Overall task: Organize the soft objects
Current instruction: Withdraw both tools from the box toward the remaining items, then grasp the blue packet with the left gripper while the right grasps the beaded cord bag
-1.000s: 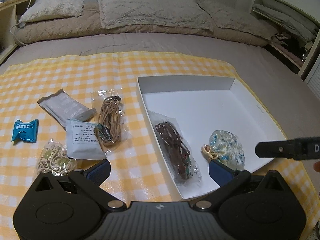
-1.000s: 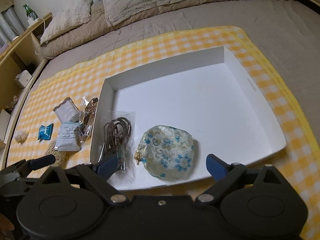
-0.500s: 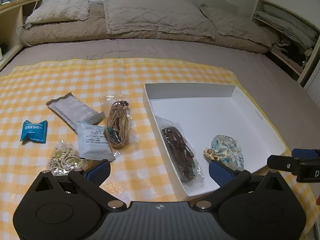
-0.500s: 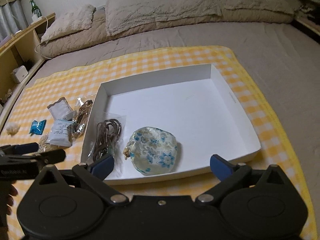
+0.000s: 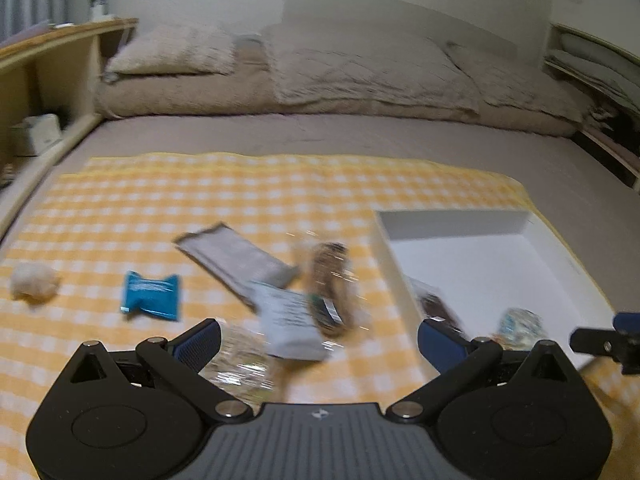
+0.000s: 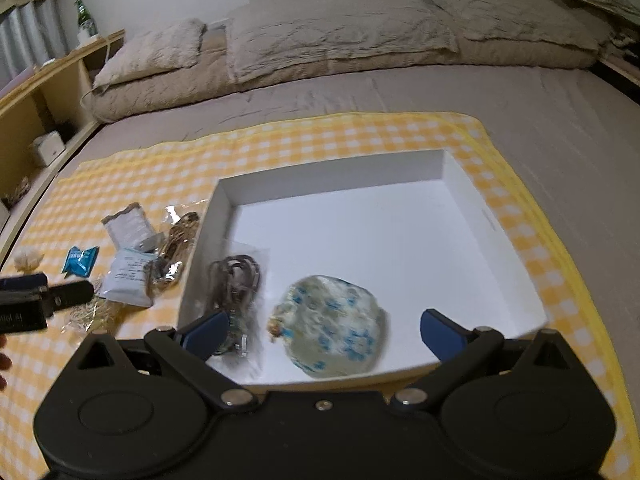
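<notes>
A white box (image 6: 496,240) sits on a yellow checked cloth (image 5: 160,208) on the bed. Inside it lie a blue floral pouch (image 6: 332,328) and a bagged dark cord (image 6: 236,280). Left of the box lie a bagged tan cord (image 5: 332,280), a white packet (image 5: 288,324), a grey packet (image 5: 236,260), a blue packet (image 5: 150,296), a bagged pale cord (image 5: 240,356) and a white fluffy ball (image 5: 34,284). My left gripper (image 5: 318,340) is open and empty above the packets. My right gripper (image 6: 324,332) is open and empty above the pouch.
Pillows (image 5: 360,64) lie along the head of the bed. A wooden shelf (image 5: 44,80) with a green bottle (image 5: 98,0) stands at the left. More shelving (image 5: 592,64) with folded bedding is at the right.
Both grippers have pulled back and risen, so more of the bed shows. My left gripper has turned left toward the loose packets. Nothing on the cloth has moved.
</notes>
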`<state>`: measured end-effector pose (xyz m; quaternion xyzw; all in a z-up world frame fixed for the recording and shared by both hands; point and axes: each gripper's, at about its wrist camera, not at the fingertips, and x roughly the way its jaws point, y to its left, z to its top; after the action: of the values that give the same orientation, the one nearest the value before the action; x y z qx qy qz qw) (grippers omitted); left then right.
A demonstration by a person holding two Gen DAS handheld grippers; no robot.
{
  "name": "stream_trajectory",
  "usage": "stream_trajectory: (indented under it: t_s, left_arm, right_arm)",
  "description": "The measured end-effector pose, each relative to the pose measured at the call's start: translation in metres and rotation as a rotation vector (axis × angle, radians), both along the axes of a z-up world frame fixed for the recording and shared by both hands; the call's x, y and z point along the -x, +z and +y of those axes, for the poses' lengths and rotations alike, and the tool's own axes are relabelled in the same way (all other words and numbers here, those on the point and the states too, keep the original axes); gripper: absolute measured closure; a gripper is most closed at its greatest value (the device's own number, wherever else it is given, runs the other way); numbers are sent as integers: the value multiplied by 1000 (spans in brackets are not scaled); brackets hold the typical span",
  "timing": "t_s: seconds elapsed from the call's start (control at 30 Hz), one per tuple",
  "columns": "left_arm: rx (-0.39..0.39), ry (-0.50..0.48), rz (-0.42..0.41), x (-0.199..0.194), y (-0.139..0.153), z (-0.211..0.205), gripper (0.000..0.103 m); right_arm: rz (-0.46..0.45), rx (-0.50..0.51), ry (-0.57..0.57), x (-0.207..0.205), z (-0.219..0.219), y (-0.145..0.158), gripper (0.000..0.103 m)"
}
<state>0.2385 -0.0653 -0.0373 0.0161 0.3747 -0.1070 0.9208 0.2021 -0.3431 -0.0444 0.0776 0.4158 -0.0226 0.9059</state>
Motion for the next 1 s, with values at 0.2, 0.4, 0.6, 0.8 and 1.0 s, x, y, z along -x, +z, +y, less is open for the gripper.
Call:
stream_trajectory:
  t_s: [0.2,0.4,0.6,0.8,1.0]
  left_arm:
    - [-13,89,-16,-14,3,40,0]
    - [-20,166,-18,-26,3,76,0]
    - [-23,233,-8,-38,0,105,0]
    - [-31,257,-2,-54,-6,121,0]
    - [-29,269,-3,-71,-15,131,0]
  right_arm:
    - [-3,-5,60,-16,31,1,0]
    - [-11,-18,110,-31,63,3,0]
    - [-9,-51,153,-46,95,4,0]
    - [13,-119,175,-61,127,1,0]
    - [59,-235,134,-75,155,-14,0]
